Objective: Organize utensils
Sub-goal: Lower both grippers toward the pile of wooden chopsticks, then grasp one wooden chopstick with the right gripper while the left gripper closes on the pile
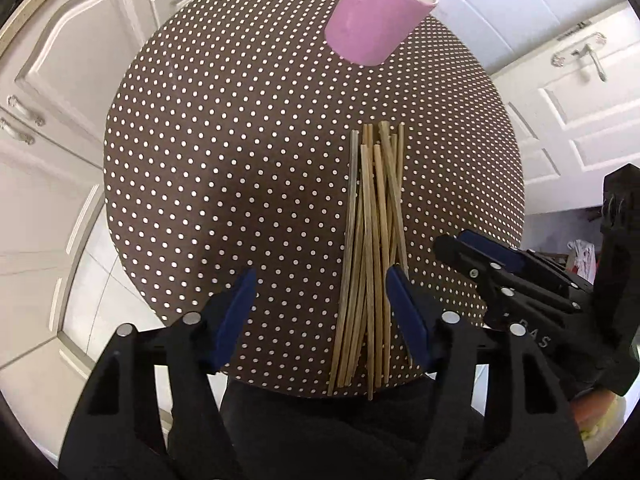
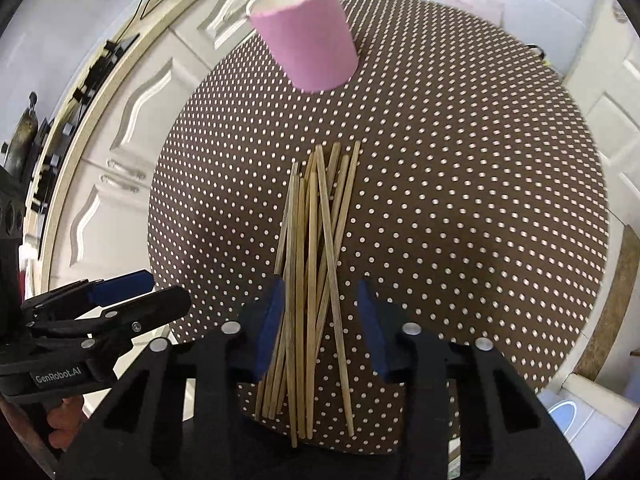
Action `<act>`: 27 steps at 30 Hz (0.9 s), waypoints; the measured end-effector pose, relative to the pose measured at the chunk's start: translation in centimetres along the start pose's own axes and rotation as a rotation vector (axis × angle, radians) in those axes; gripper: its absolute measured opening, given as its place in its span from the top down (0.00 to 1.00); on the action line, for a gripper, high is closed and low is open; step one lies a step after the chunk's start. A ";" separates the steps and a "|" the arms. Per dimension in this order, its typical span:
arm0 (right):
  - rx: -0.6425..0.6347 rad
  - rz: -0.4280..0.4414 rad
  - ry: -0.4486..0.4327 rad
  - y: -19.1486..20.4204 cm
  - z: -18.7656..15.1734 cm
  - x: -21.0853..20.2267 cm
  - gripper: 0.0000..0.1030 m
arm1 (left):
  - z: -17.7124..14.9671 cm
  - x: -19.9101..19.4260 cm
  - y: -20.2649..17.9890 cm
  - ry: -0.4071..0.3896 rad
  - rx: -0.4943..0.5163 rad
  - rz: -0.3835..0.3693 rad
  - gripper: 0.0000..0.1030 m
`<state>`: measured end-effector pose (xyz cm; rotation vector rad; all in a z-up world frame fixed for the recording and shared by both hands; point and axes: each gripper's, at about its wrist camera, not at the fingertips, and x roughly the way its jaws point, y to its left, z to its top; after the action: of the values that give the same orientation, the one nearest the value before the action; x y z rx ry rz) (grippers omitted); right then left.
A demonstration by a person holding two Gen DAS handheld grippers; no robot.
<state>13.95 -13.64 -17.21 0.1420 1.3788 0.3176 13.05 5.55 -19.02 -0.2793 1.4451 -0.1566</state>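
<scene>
Right gripper (image 2: 320,320) straddling chopsticks (image 2: 312,280); dotted table (image 2: 460,200)

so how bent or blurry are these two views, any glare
Left wrist view: heavy fisheye bulge, the dotted table domes and cabinet doors curve; the sticks are sharp. Right wrist view: same bulge, the pink cup leans and looks slightly soft, dots smear toward the right edge. No strong glare in either.
</scene>
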 end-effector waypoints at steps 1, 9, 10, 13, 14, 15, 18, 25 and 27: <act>-0.001 0.015 0.022 -0.2 0.2 0.7 0.69 | 0.1 0.2 -0.2 0.004 -0.008 0.005 0.38; -0.015 0.065 0.116 -0.5 0.7 4.0 0.74 | 0.4 1.6 -0.7 0.023 -0.074 -0.016 0.41; -0.022 0.062 0.125 -0.5 0.7 4.3 0.75 | 0.4 1.7 -0.8 0.025 -0.076 -0.015 0.40; -0.020 0.047 0.146 -0.6 0.8 5.2 0.75 | 0.5 2.1 -1.0 0.044 -0.079 -0.002 0.37; -0.003 0.052 0.154 -0.7 0.7 5.6 0.76 | 0.5 2.4 -1.2 0.051 -0.079 0.005 0.35; 0.008 0.058 0.161 -0.7 0.7 6.0 0.82 | 0.5 2.5 -1.3 0.056 -0.078 0.010 0.34; 0.034 0.078 0.177 -1.0 0.5 6.8 0.91 | 0.4 2.9 -1.5 0.063 -0.082 0.019 0.34; 0.058 0.097 0.174 -0.7 0.6 7.1 0.96 | 0.4 3.5 -2.0 0.069 -0.094 0.017 0.34; 0.073 0.112 0.167 -1.5 0.5 6.3 0.96 | 0.9 4.0 -2.3 0.068 -0.089 0.009 0.34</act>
<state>15.67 -13.09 -23.47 0.2587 1.5518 0.3794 14.62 2.41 -22.06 -0.3430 1.5233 -0.0949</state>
